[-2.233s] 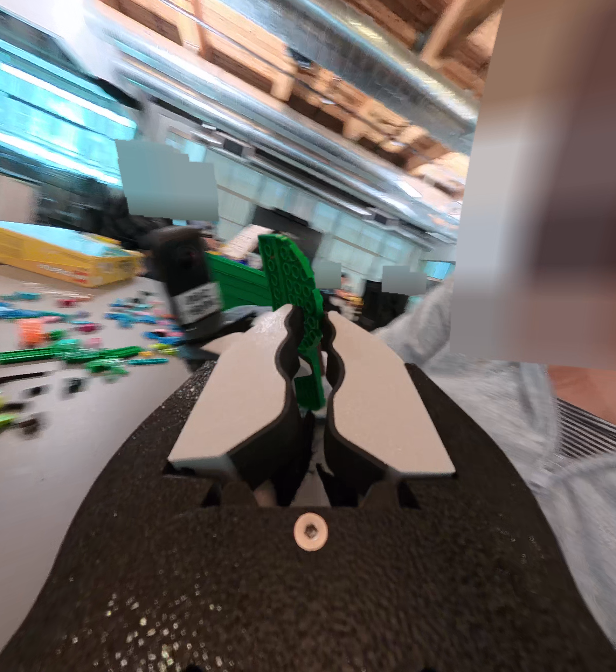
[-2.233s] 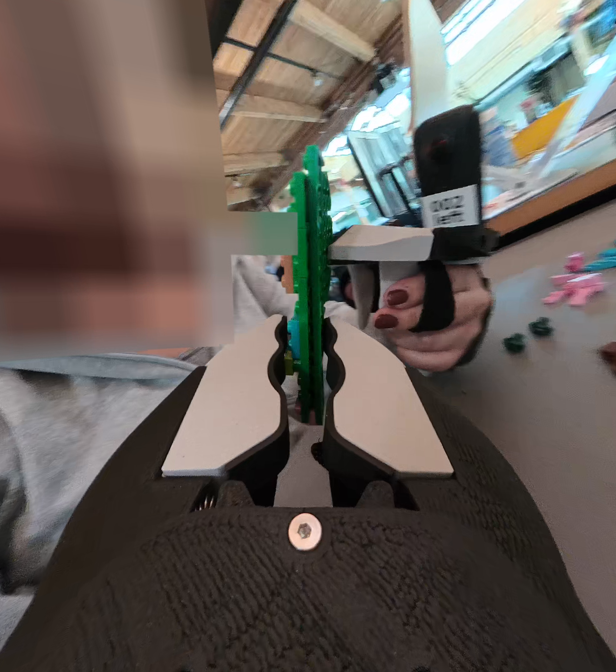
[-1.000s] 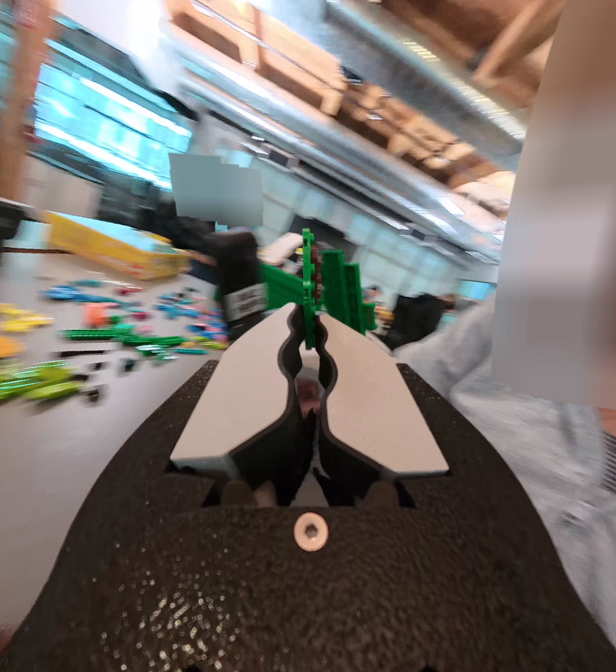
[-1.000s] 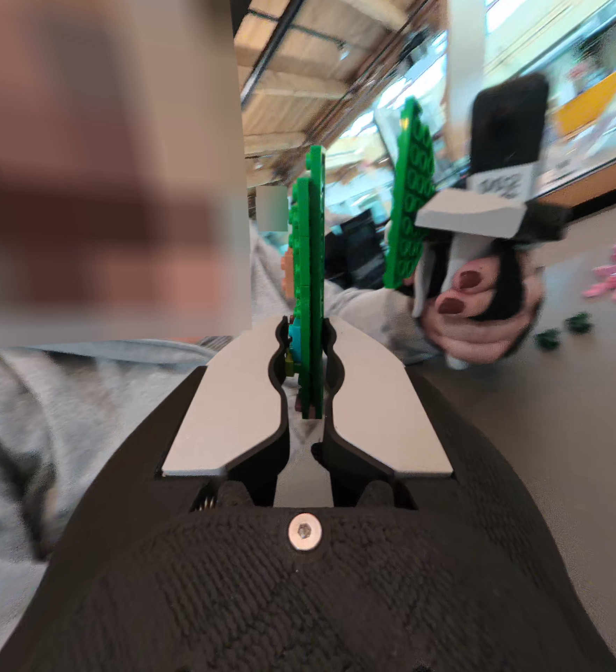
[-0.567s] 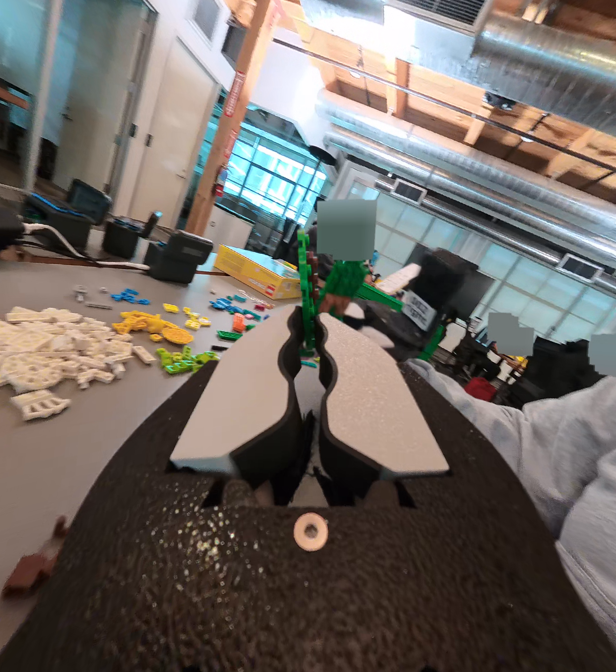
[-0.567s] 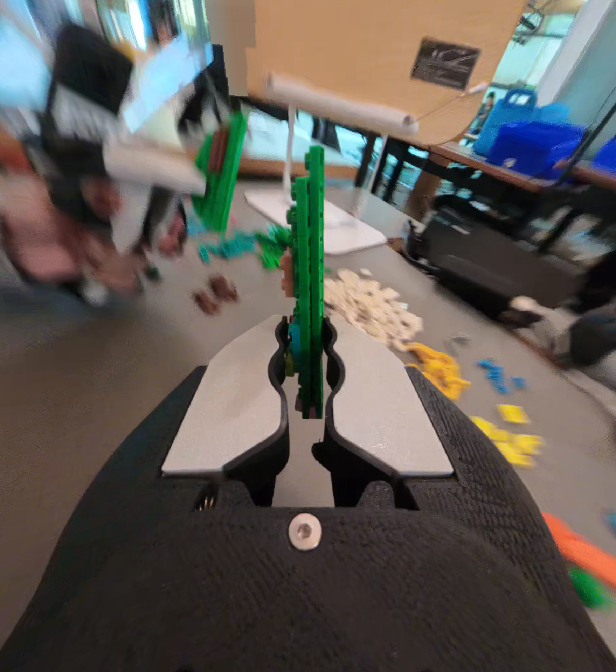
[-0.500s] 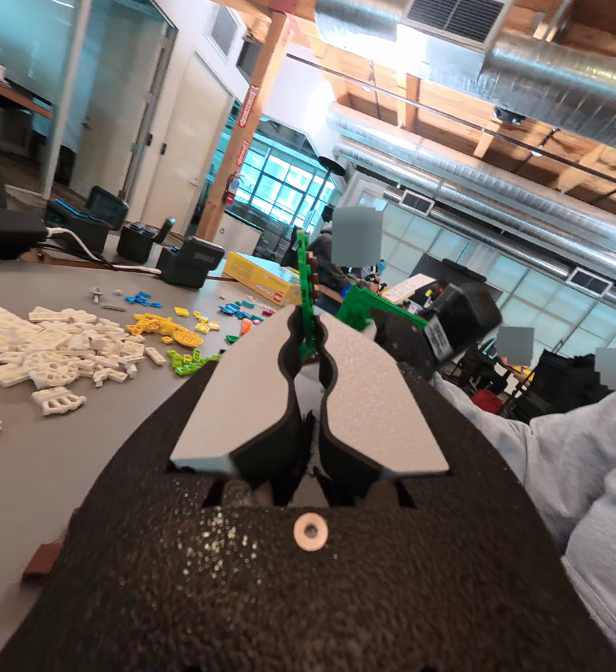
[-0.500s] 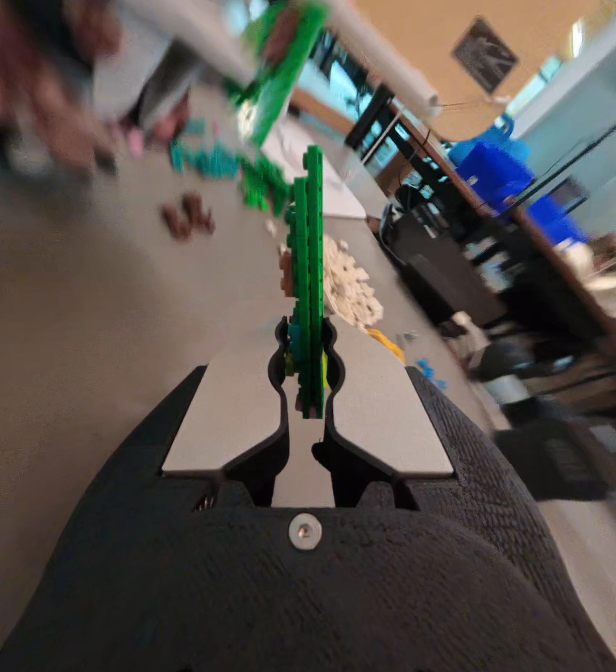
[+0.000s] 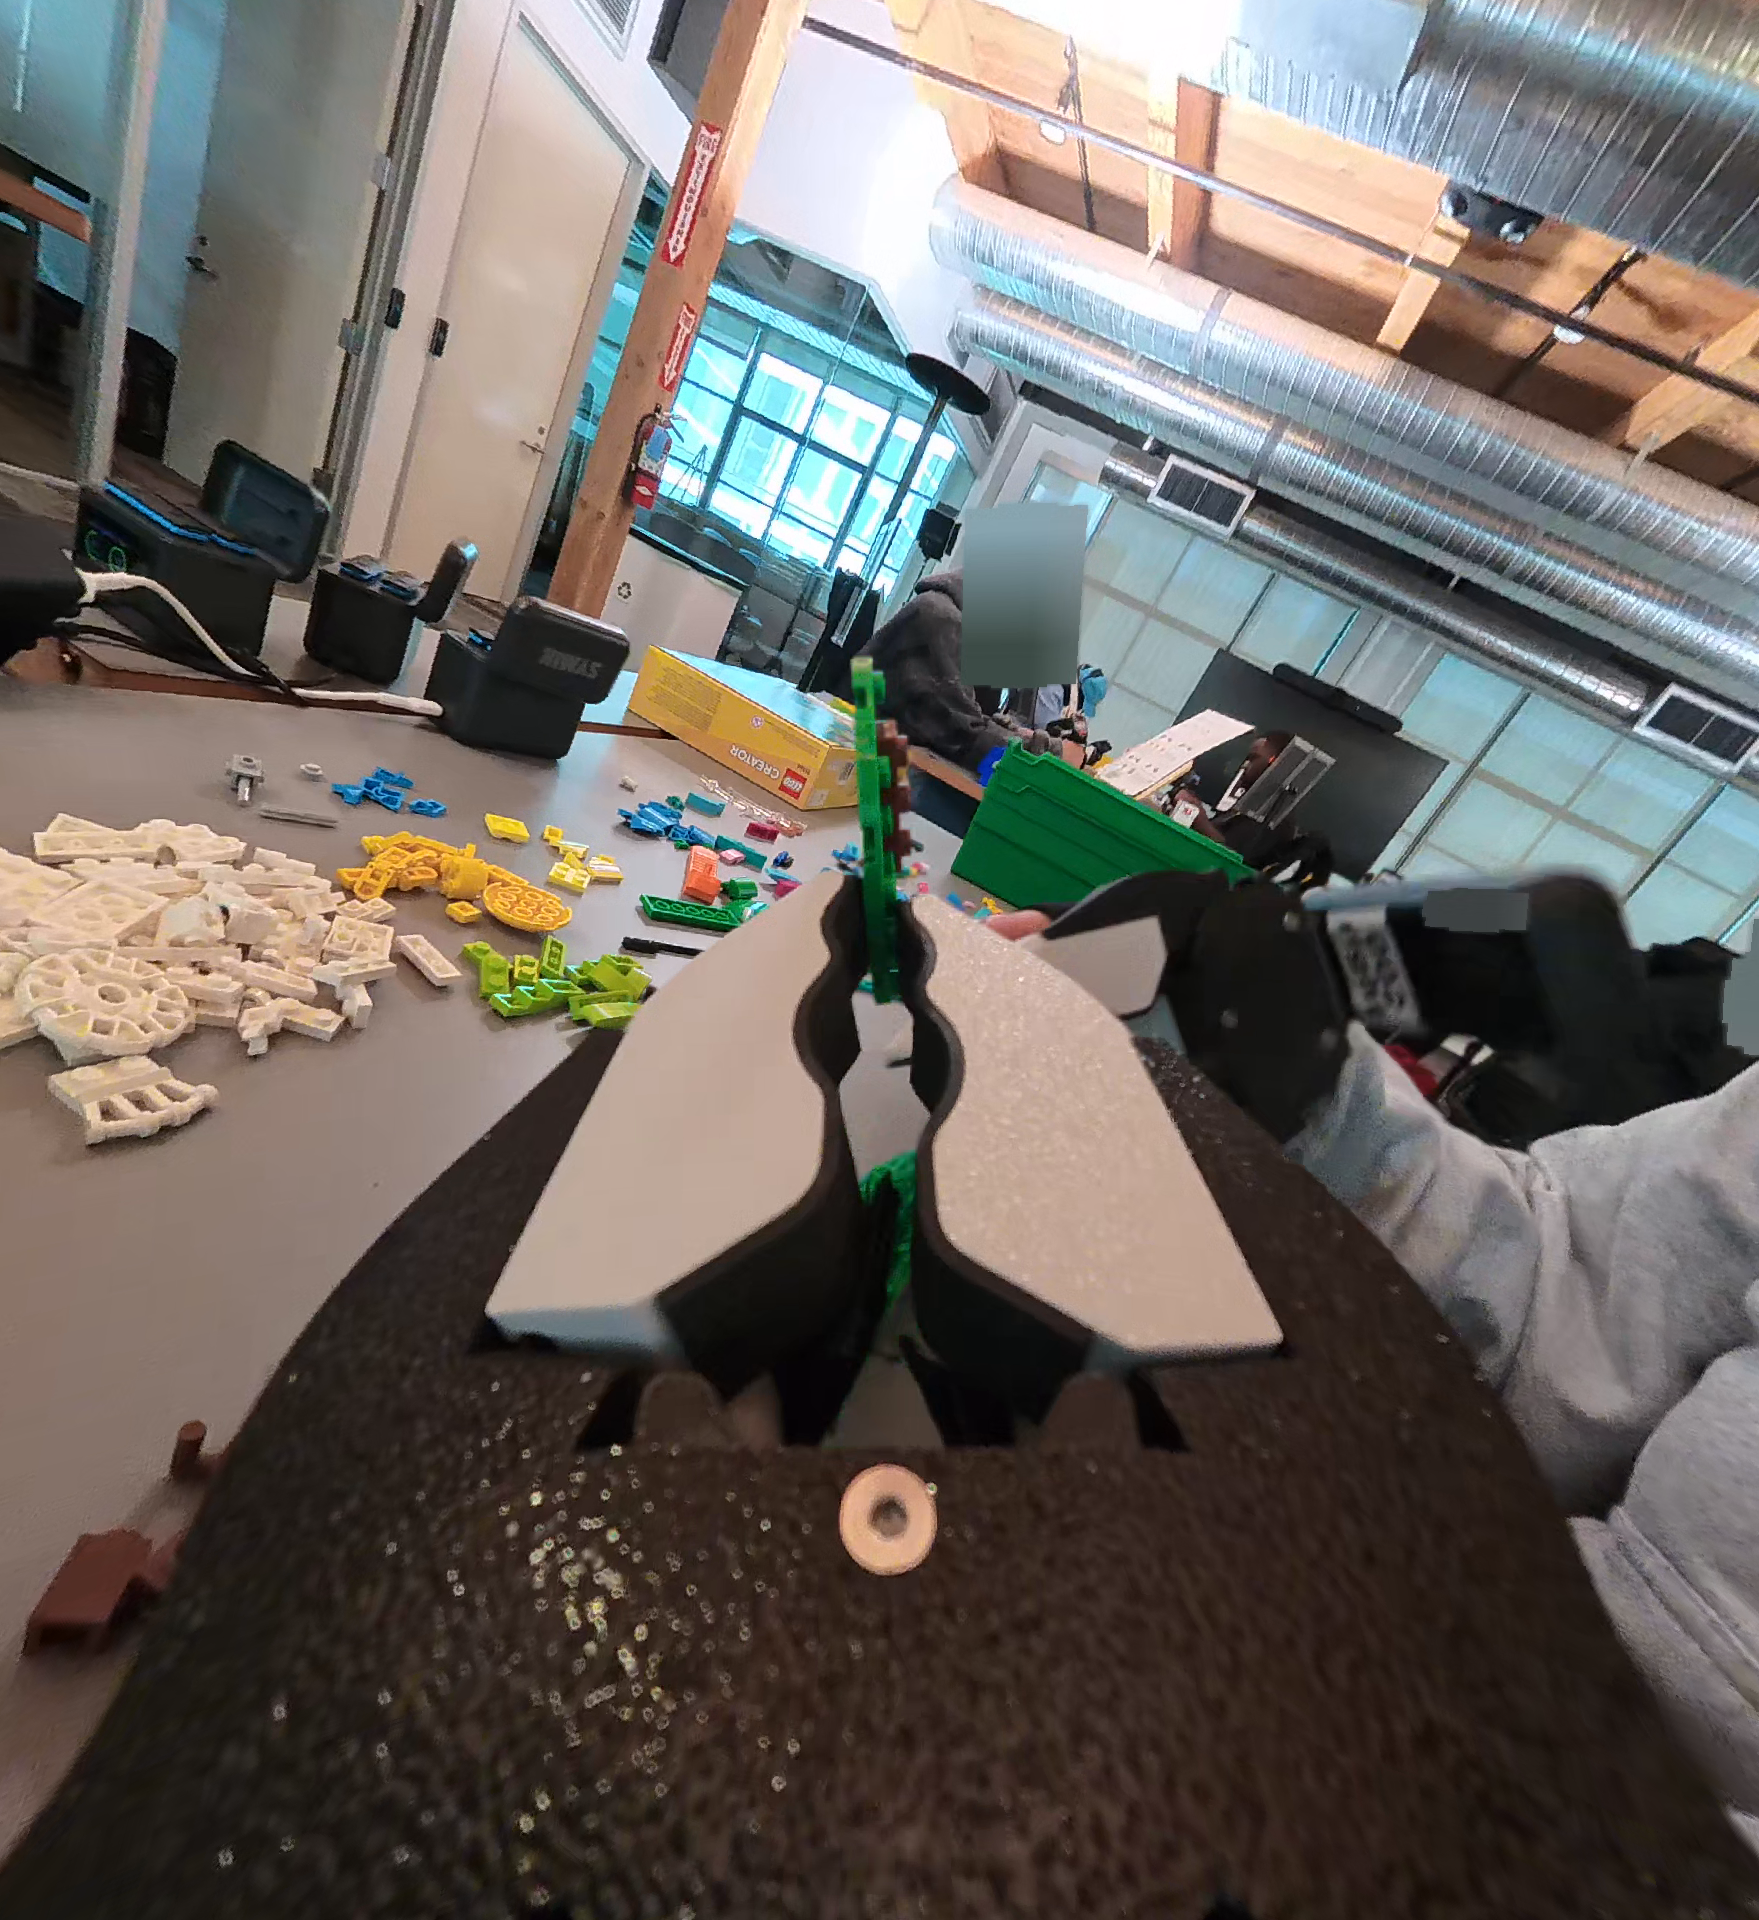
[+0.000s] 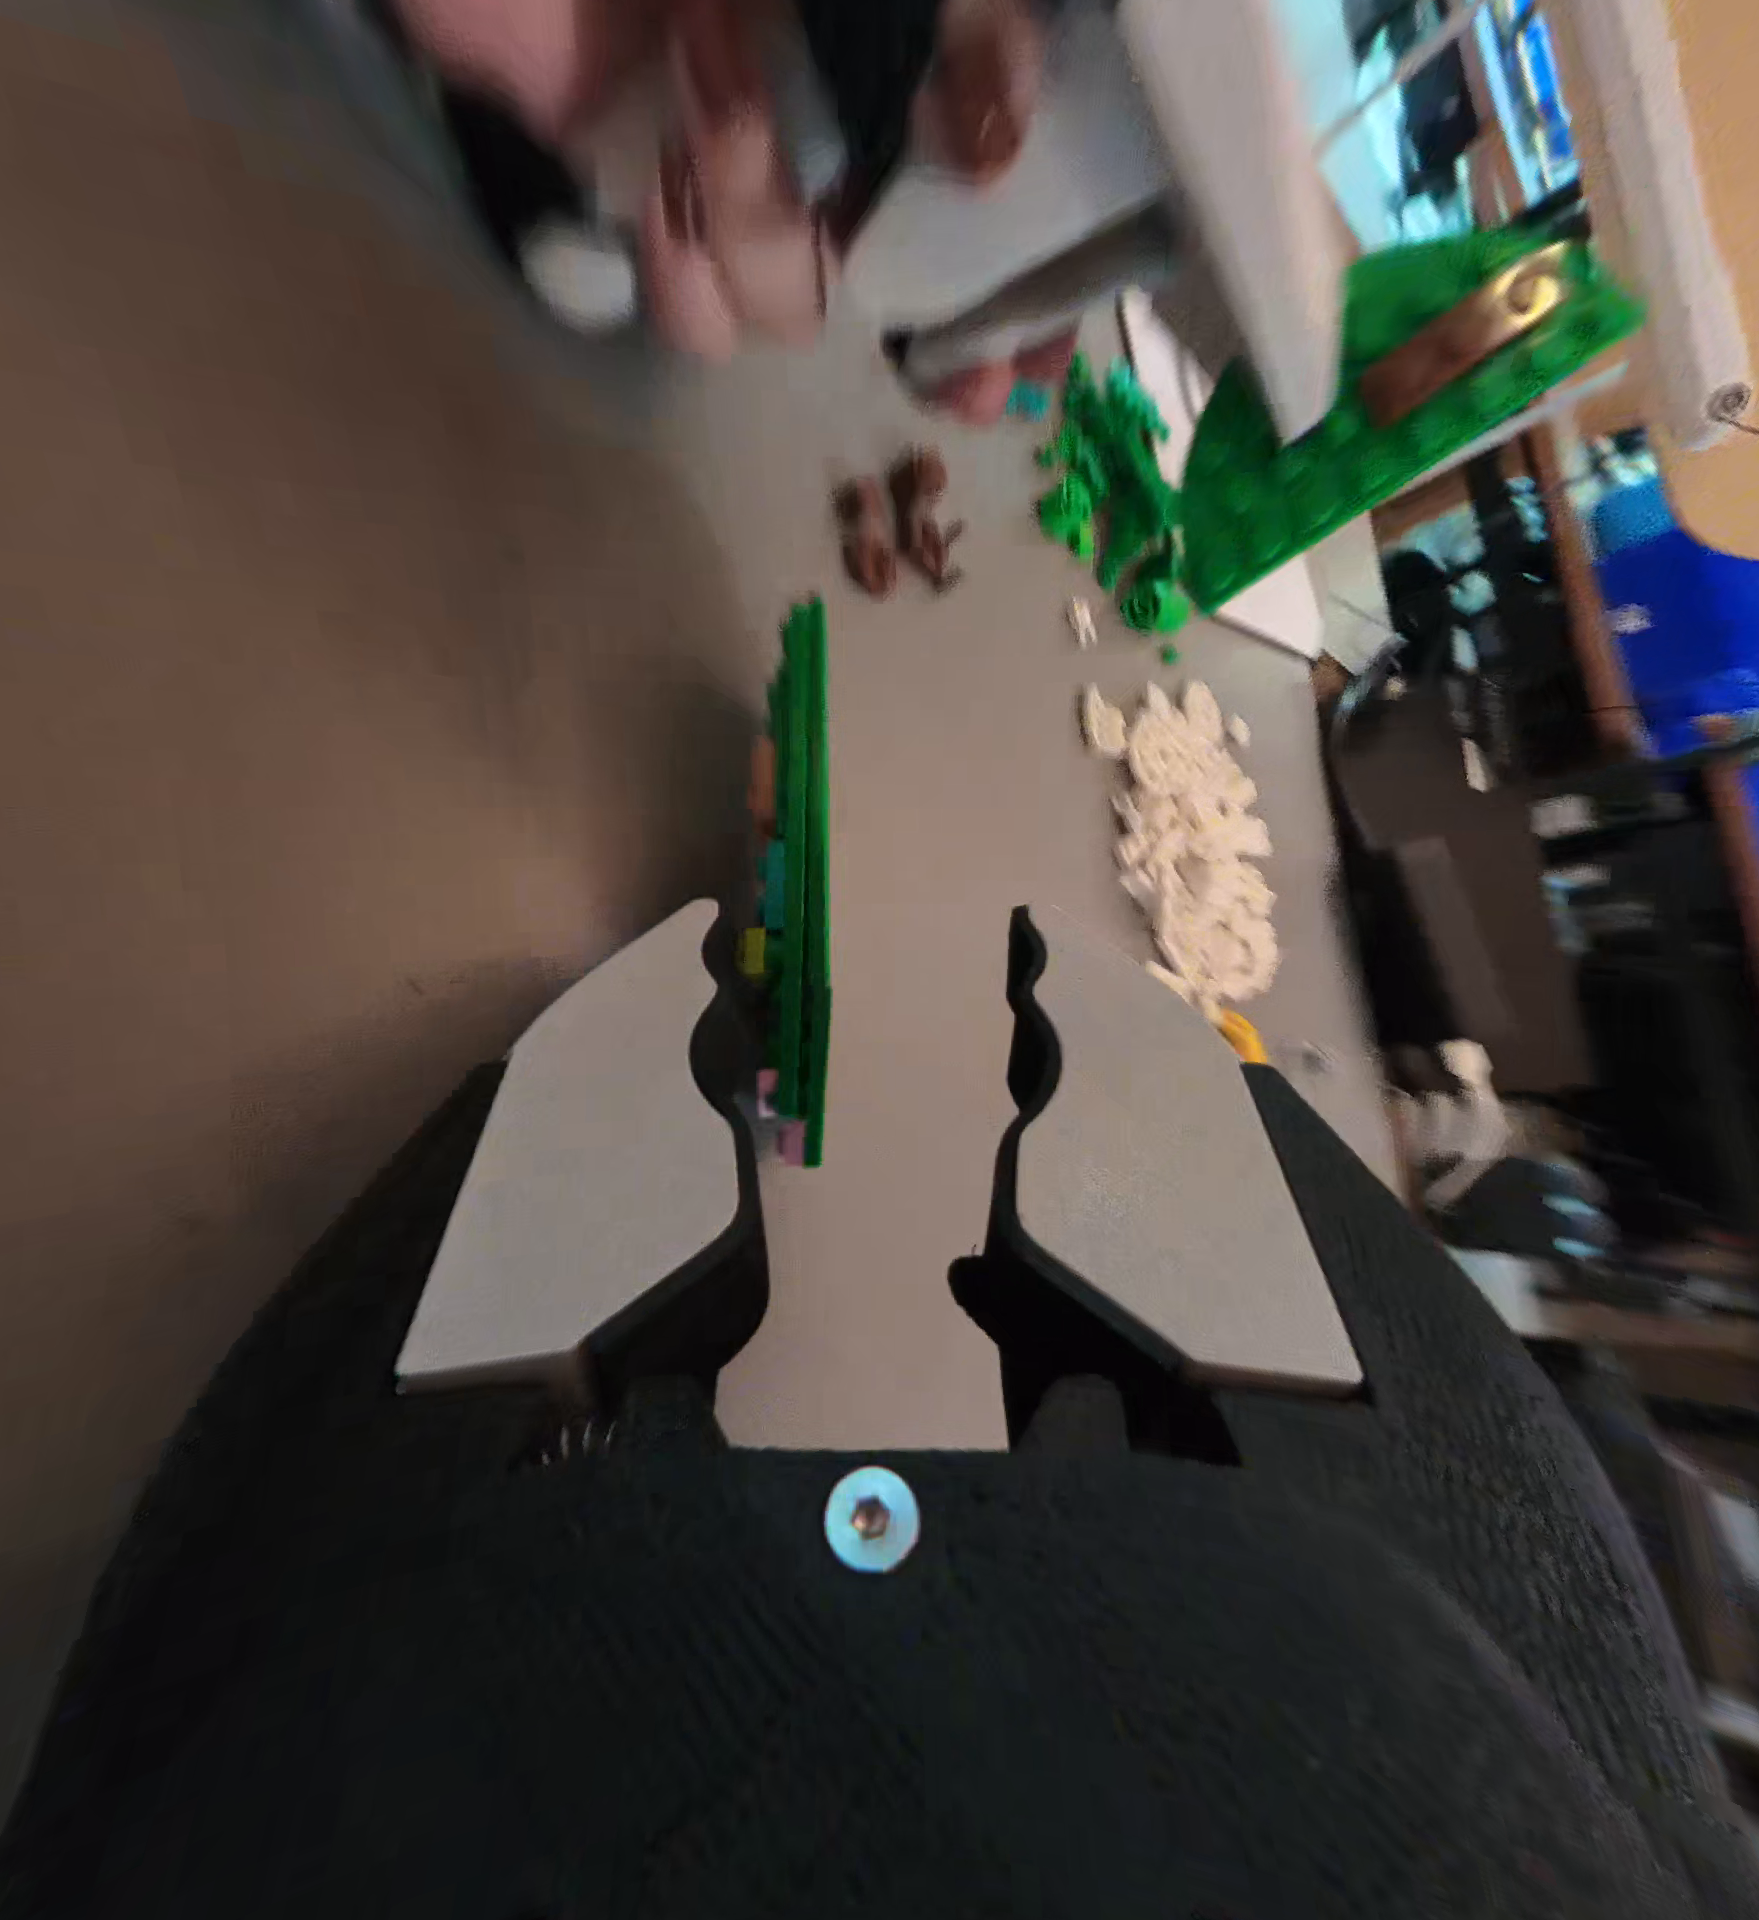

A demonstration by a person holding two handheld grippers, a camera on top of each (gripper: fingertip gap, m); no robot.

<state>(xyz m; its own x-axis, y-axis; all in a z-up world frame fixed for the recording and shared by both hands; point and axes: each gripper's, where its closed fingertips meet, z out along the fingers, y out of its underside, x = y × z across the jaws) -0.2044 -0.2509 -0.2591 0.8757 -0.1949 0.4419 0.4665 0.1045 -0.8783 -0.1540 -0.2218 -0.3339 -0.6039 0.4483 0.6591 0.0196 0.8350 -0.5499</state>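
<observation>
A: Entry, left hand-held gripper (image 9: 880, 940): both fingertips pinch the lower edge of a thin green plate (image 9: 873, 821), which stands upright out of the tips, edge-on. Small brown pieces (image 9: 894, 774) sit on its right face.

B: And the right hand-held gripper (image 10: 864, 997)?

A: Jaws spread wide. A green plate assembly (image 10: 804, 831) stands edge-on between them, lying against the left finger (image 10: 636, 1101); a clear gap separates it from the right finger (image 10: 1145, 1122). So it is not clamped (that view is motion-blurred, so I cannot tell what supports it).

B: Any detail on that assembly?

A: Orange, teal, yellow and pink bits along its left face.

B: Surroundings, left wrist view?

A: Grey worktop (image 9: 231, 1195). White pieces (image 9: 106, 956) heaped at the near left, yellow pieces (image 9: 459, 883) beyond them, lime pieces (image 9: 553, 982) just left of the fingers. A yellow box (image 9: 740, 743) lies at the far edge, a green bin (image 9: 1072, 842) to the far right. 2 brown pieces (image 9: 96, 1584) lie near, at the left of the gripper body.

B: Is the other gripper visible there?

A: Yes, to the right, on a grey sleeve (image 9: 1581, 1247).
</observation>
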